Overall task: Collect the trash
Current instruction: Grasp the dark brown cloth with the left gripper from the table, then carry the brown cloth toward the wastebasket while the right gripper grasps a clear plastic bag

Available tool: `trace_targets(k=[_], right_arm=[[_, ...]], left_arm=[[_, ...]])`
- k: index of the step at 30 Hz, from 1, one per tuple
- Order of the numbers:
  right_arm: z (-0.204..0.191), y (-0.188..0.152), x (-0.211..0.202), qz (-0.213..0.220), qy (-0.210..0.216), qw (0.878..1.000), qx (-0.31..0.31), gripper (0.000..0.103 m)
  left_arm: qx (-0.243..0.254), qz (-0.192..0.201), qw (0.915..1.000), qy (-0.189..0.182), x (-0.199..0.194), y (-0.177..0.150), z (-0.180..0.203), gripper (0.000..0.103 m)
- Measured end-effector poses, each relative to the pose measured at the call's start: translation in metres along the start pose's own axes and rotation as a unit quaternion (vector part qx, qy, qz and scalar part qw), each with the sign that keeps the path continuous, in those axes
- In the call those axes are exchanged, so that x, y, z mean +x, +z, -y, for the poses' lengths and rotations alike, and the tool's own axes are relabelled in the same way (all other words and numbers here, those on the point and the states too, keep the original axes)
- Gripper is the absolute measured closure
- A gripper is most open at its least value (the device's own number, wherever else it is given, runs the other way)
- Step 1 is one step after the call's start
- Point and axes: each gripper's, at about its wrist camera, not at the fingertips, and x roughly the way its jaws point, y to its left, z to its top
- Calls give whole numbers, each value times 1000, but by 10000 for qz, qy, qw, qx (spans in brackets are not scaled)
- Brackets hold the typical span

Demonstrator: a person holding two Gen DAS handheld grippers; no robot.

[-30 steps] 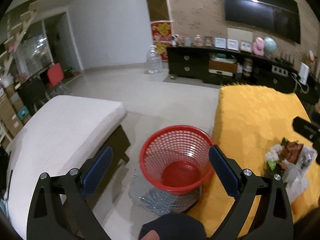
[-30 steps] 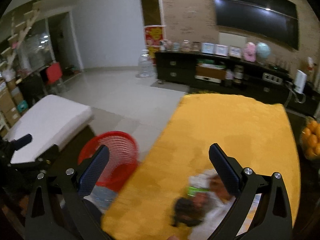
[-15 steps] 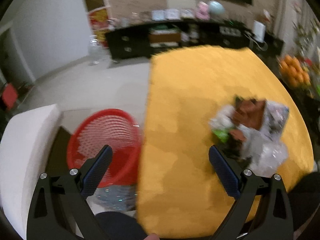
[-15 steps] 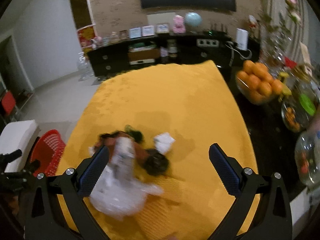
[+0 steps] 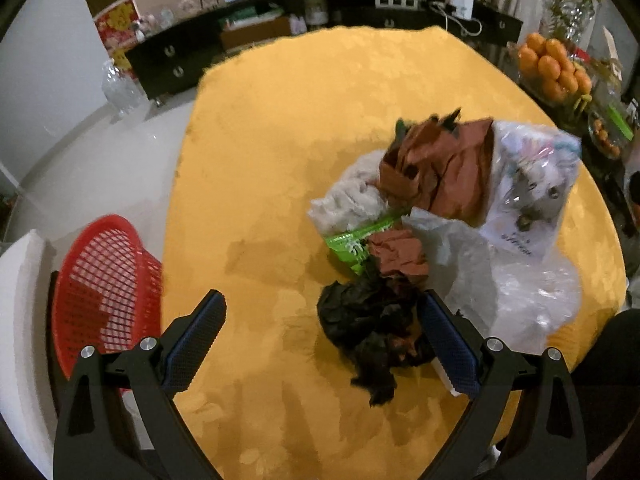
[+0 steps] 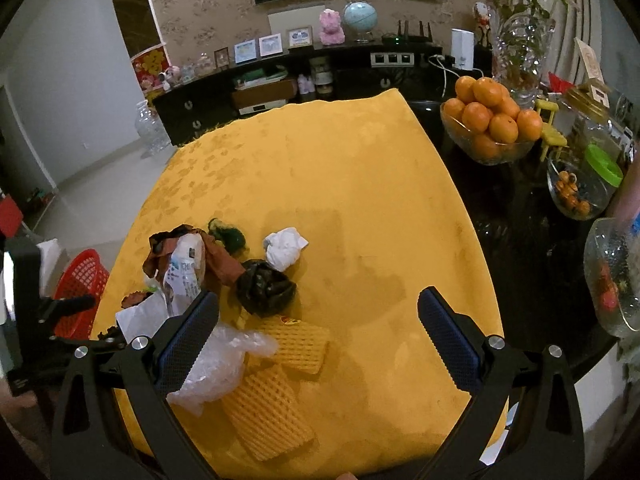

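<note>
A heap of trash lies on the yellow tablecloth (image 5: pixel 280 128): brown paper (image 5: pixel 436 164), a green wrapper (image 5: pixel 352 240), a crumpled black bag (image 5: pixel 368 320), clear plastic bags (image 5: pixel 516 272). My left gripper (image 5: pixel 324 340) is open and empty just above the table, its right finger beside the black bag. My right gripper (image 6: pixel 316 336) is open and empty over the table; near it lie yellow foam nets (image 6: pixel 276 388), a black bag (image 6: pixel 264 286), a white paper wad (image 6: pixel 284 248) and clear plastic (image 6: pixel 216 364). The red basket (image 5: pixel 108 284) stands on the floor at the table's left.
A glass bowl of oranges (image 6: pixel 490 128), glass jars (image 6: pixel 580 188) and a vase (image 6: pixel 520 52) stand on the dark table part at right. A white bench (image 5: pixel 20 320) is left of the basket. A dark TV cabinet (image 6: pixel 280 84) lines the far wall.
Both grippers swung right from the basket and floor to over the table and its trash heap. Both stayed open and empty.
</note>
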Motion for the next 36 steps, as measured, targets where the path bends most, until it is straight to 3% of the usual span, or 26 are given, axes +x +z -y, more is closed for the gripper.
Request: trace_targets(k=[3,6,8,9,18,23,25,31,36], right_arm=[[-2,0,3,-51,28,10000,-24,6],[-6,-1,8,-105,56,9999,-82,6],[-10,-1,9,-123,83,9998,-152,6],[-12,-1,9,-126,94,9997,-182,6],[-41,7,13,-40,548,9972,-502,7],[-65,11,27,-120,824,9943,-671,12],[-76,12,34,-206,917,9923,-804,28],[-92,8,54,-524,871,9893,-1047,65],[-94,11,48,-418,897,9893,-1076,78]], left_arm=[[11,-142,9997,-196,11,-1,2,11],[-36,-227,9990,-386,19,-3,3,28],[-92,-301,9983,-498,24,-5,2,51],[-134,-328,9978,-556,26,-6,1,54],[-681,218,9948,-729,-15,-11,-28,56],[-873,588,9930,-527,-53,-16,-48,56],[-931,733,9922,-393,-68,-18,-56,56],[-1129,1020,9882,-161,-94,-22,-81,56],[-1327,1225,9835,-39,-111,-28,-99,56]])
